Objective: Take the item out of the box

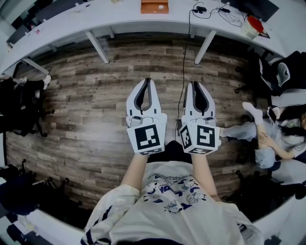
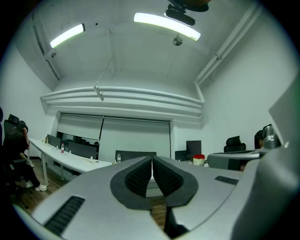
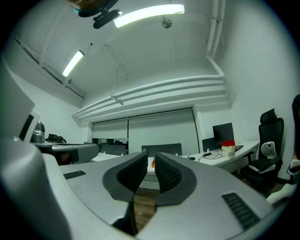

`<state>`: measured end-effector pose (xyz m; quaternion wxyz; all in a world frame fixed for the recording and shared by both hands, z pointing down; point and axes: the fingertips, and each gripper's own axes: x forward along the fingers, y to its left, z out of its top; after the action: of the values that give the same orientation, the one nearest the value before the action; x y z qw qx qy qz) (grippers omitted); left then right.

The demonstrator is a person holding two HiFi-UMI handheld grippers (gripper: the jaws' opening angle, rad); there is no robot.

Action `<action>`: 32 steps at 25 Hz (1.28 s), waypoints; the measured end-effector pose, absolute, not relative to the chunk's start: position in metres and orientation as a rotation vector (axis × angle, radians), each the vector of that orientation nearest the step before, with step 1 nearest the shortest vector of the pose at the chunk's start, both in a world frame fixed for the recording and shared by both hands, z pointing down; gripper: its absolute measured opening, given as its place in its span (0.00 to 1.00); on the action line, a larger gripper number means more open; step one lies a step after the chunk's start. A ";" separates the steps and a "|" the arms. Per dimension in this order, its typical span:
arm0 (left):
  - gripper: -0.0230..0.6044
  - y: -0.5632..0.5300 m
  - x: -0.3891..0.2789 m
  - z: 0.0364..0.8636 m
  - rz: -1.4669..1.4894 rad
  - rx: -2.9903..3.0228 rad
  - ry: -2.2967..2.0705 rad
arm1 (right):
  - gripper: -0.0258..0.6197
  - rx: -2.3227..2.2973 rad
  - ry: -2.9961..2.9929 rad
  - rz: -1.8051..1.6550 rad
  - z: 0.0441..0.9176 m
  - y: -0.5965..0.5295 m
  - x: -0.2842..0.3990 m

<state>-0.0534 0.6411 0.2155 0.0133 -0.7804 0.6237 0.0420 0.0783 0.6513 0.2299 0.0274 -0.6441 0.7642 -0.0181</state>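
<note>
An orange box [image 1: 154, 6] sits on the long white desk [image 1: 95, 19] at the far side, well ahead of both grippers. My left gripper [image 1: 147, 81] is held over the wooden floor, pointing at the desk, jaws together with nothing between them. Beside it, my right gripper [image 1: 196, 84] points the same way, also shut and empty. The left gripper [image 2: 152, 159] has its dark ribbed pads meeting in the left gripper view. In the right gripper view, a sliver of the orange box [image 3: 153, 162] shows just past the right gripper [image 3: 151, 159].
A red-lidded cup [image 1: 252, 26] and black cables [image 1: 210, 10] lie on the desk's right end. A person [image 1: 272, 139] sits on the floor at the right. Black chairs [image 1: 19, 105] stand at the left, and slanted desk legs [image 1: 98, 48] rise ahead.
</note>
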 end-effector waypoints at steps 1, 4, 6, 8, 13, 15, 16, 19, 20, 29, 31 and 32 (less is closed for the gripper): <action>0.07 0.640 -0.056 0.218 0.116 -2.431 1.946 | 0.13 -1.992 2.359 -0.062 0.231 0.650 0.077; 0.07 0.635 -0.063 0.223 0.077 -2.431 1.955 | 0.13 -1.991 2.367 -0.078 0.234 0.645 0.073; 0.07 0.629 -0.065 0.224 0.072 -2.429 1.966 | 0.13 -1.986 2.377 -0.085 0.235 0.640 0.071; 0.07 0.623 -0.066 0.226 0.066 -2.429 1.975 | 0.13 -1.978 2.386 -0.092 0.237 0.633 0.071; 0.07 0.600 -0.064 0.228 0.102 -2.414 1.995 | 0.13 -1.964 2.401 -0.109 0.243 0.607 0.070; 0.07 0.586 -0.062 0.233 0.086 -2.412 2.002 | 0.13 -1.957 2.409 -0.115 0.247 0.592 0.071; 0.07 0.578 -0.060 0.235 0.073 -2.412 2.006 | 0.13 -1.952 2.416 -0.117 0.248 0.584 0.072; 0.07 0.549 -0.054 0.236 0.073 -2.406 2.015 | 0.13 -1.937 2.430 -0.112 0.248 0.555 0.076; 0.07 0.539 -0.051 0.236 0.065 -2.404 2.014 | 0.13 -1.933 2.433 -0.107 0.248 0.545 0.078; 0.07 0.443 -0.028 0.225 0.047 -2.368 2.053 | 0.13 -1.897 2.462 -0.126 0.239 0.440 0.102; 0.07 0.422 -0.024 0.223 0.046 -2.358 2.064 | 0.13 -1.884 2.471 -0.128 0.236 0.418 0.105; 0.07 0.411 -0.022 0.222 0.046 -2.351 2.068 | 0.13 -1.876 2.477 -0.127 0.236 0.407 0.107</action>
<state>-0.0222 0.4111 0.2219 0.0049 -0.7508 0.6603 0.0148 0.1070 0.4073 0.2356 0.0160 -0.6032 0.7964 -0.0407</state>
